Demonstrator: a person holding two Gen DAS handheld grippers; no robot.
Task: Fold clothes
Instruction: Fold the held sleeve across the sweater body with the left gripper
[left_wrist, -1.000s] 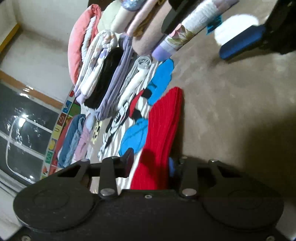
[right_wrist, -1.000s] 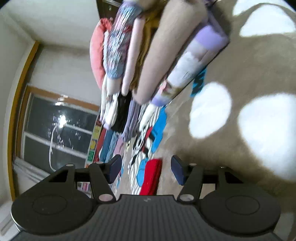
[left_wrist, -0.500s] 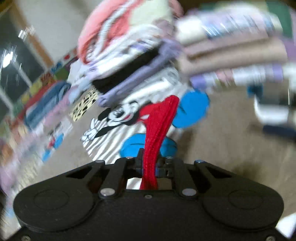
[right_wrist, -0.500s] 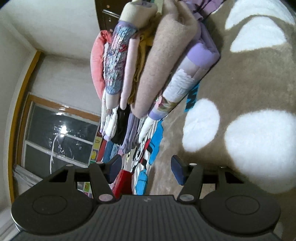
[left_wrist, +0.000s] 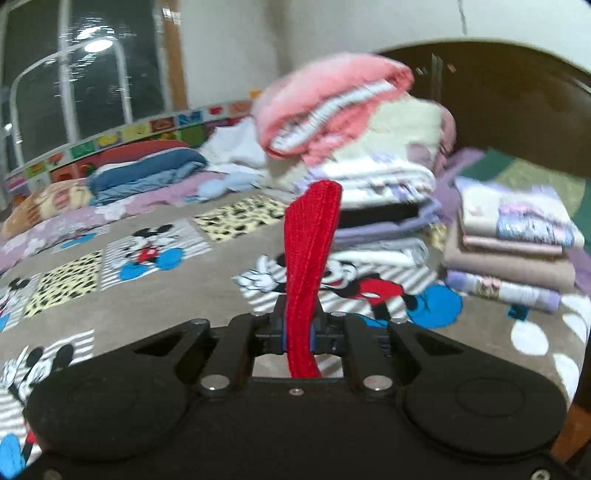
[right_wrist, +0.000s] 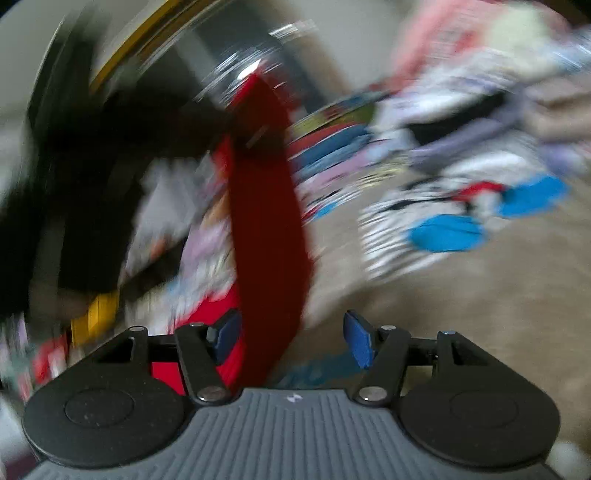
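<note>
Left gripper (left_wrist: 298, 330) pinching a red knit garment (left_wrist: 312, 254), right gripper (right_wrist: 291, 338) spread apart, the blurred red cloth apparently hanging untouched between its pads (right_wrist: 356, 338)

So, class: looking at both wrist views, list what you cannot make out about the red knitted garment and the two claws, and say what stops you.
- Red knitted garment, left wrist view: its lower end is cut off behind the shut left claw.
- Same garment, right wrist view: motion blur hides what kind of garment it is.
- Right claw, right wrist view: open; blur hides whether the cloth touches a pad.
- Left claw, right wrist view: only a dark smear.
</note>
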